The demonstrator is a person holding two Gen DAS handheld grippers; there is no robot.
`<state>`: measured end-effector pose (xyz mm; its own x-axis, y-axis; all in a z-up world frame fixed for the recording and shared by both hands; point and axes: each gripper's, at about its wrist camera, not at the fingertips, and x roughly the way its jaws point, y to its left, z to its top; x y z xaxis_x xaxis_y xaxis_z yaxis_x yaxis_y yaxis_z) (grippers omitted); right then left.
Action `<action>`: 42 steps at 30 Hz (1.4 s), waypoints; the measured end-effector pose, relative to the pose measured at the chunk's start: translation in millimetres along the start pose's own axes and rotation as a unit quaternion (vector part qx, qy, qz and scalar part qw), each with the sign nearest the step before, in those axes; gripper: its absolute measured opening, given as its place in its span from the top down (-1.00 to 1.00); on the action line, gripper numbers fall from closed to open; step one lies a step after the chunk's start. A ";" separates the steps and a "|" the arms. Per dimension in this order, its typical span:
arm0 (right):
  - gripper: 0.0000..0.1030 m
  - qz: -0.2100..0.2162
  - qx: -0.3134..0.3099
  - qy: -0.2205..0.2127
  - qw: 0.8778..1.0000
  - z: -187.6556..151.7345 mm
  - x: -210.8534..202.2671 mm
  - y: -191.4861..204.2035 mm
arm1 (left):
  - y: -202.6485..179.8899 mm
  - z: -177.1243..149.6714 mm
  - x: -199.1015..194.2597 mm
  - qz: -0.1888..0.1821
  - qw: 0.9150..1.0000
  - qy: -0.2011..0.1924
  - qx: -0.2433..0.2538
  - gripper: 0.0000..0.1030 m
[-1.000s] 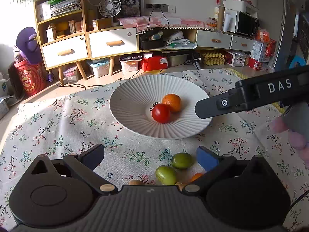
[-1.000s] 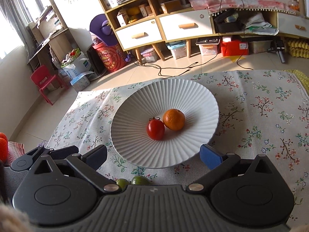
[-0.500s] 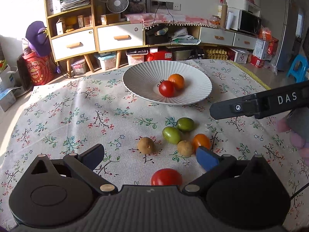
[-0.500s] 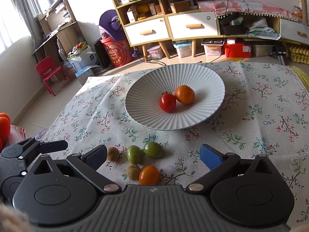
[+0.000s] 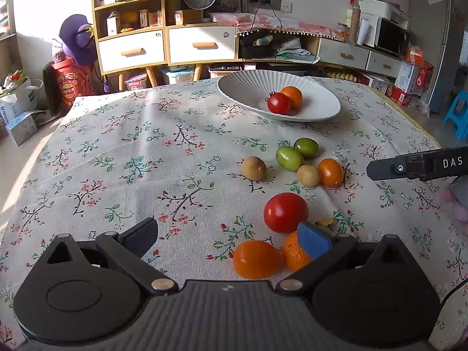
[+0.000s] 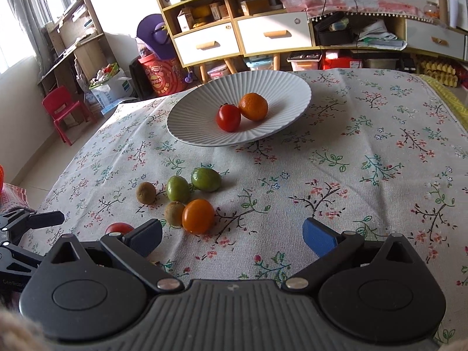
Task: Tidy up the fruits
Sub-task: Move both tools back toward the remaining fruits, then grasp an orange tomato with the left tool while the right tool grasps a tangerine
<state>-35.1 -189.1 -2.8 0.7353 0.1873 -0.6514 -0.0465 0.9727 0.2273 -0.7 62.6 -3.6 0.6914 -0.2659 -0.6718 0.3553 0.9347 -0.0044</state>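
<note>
A white ribbed plate [image 5: 318, 108] [image 6: 280, 87] at the far side holds a red tomato [image 5: 278, 103] [image 6: 228, 118] and an orange tangerine [image 5: 291, 97] [image 6: 253, 106]. Loose on the floral cloth lie two green fruits [image 5: 289, 158] [image 6: 206, 179], two brown kiwis [image 5: 254, 168] [image 6: 146, 192], an orange tomato [image 5: 330, 172] [image 6: 197, 216], a big red tomato [image 5: 285, 211] [image 6: 118, 228], an orange-yellow tomato [image 5: 256, 259] and a tangerine [image 5: 294, 256]. My left gripper [image 5: 229, 237] is open, low over the near fruits. My right gripper [image 6: 232, 235] is open and empty, right of the cluster.
The right gripper's black body [image 5: 418, 165] reaches in from the right in the left wrist view. The table's right edge [image 6: 447, 99] has a yellow border. Shelves and drawers [image 5: 163, 44] stand behind the table, with a red chair [image 6: 63, 108] on the floor.
Both grippers have drawn back from the plate toward the table's near side and lowered. More loose fruits have come into view close to the left gripper.
</note>
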 end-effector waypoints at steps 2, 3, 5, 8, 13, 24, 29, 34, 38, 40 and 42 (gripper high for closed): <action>-0.99 0.003 -0.006 0.000 1.000 -4.9 -0.1 0.5 | 1.6 -4.6 0.1 -0.002 1.000 0.002 0.000 -0.85; -0.99 0.004 -0.010 0.000 1.000 -7.8 0.2 1.9 | 2.0 -7.6 0.9 -0.004 1.000 0.005 0.000 -0.86; -0.99 0.010 -0.019 0.002 1.000 -11.7 1.1 6.0 | 2.8 -12.1 2.9 -0.009 1.000 0.012 0.001 -0.85; -0.99 0.021 -0.040 -0.002 0.999 -17.3 1.8 14.8 | 6.5 -16.7 2.7 -0.015 1.000 0.012 -0.011 -0.85; -0.99 0.048 -0.082 -0.006 0.995 -24.9 2.1 30.6 | 11.6 -17.8 3.3 -0.026 0.999 0.024 -0.022 -0.73; -0.72 0.103 -0.191 -0.033 0.976 -36.3 -9.0 63.3 | 17.4 -19.2 4.9 -0.075 0.995 0.033 -0.059 -0.11; -0.49 0.123 -0.212 -0.023 0.969 -40.7 -7.5 73.6 | 14.7 -19.0 4.5 -0.087 0.994 0.036 -0.061 0.18; -0.18 0.135 -0.215 -0.005 0.967 -39.9 -1.1 80.1 | 12.1 -16.7 5.3 -0.095 0.993 0.041 -0.059 0.44; -0.01 0.144 -0.195 0.023 0.970 -33.1 7.2 83.7 | 10.1 -15.7 5.7 -0.093 0.994 0.042 -0.050 0.45; 0.07 0.146 -0.191 0.034 0.970 -31.8 10.1 85.8 | 10.8 -15.4 5.8 -0.094 0.993 0.044 -0.052 0.46; 0.13 0.145 -0.192 0.042 0.970 -32.0 12.7 88.2 | 11.6 -15.1 6.0 -0.095 0.993 0.046 -0.054 0.46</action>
<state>-51.5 -96.6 -14.2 0.5969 0.4553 -0.6606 -0.5036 0.8536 0.1334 -1.9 75.4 -18.8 0.5571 -0.4216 -0.7155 0.4009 0.8910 -0.2129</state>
